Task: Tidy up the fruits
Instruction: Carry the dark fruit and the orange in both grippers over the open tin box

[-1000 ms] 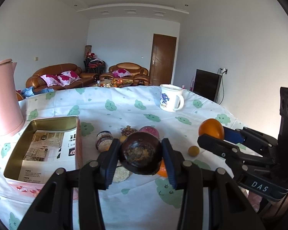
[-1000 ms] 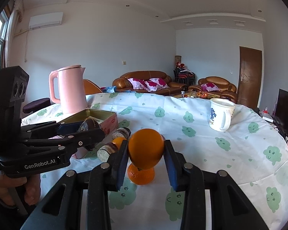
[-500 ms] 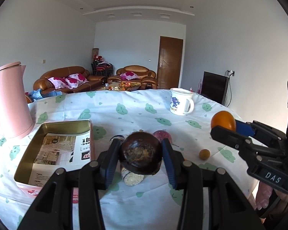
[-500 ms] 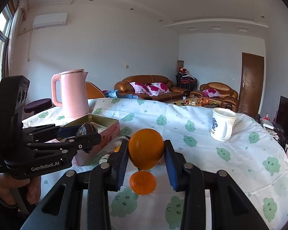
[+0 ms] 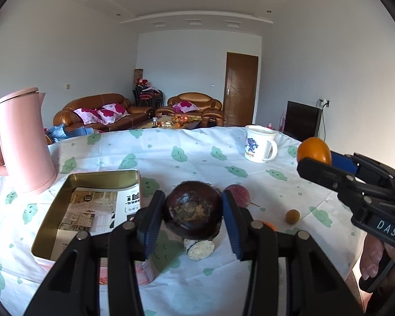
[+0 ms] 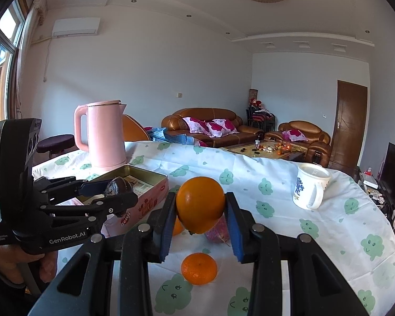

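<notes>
My left gripper (image 5: pixel 192 210) is shut on a dark brown mangosteen (image 5: pixel 192 210) and holds it above the table, right of the open gold tin box (image 5: pixel 65 210). My right gripper (image 6: pixel 200 212) is shut on a large orange (image 6: pixel 200 208) held in the air. On the cloth below lie a small mandarin (image 6: pixel 199 268), a purple passion fruit (image 5: pixel 237 194), a small brown longan (image 5: pixel 292 216) and a pale rough fruit (image 5: pixel 199 248). The right gripper shows in the left wrist view (image 5: pixel 316 162) with the orange (image 5: pixel 314 152). The left gripper shows in the right wrist view (image 6: pixel 113 192).
A pink kettle (image 5: pixel 21 144) stands at the far left behind the tin box, which is lined with printed paper. A white mug (image 5: pixel 259 143) stands at the far right. The round table (image 5: pixel 197 158) wears a white cloth with green clouds; its edge curves near at the right.
Both grippers have risen and pulled back with their fruits. More of the table and tin box shows below, and the fruits on the cloth look lower and farther.
</notes>
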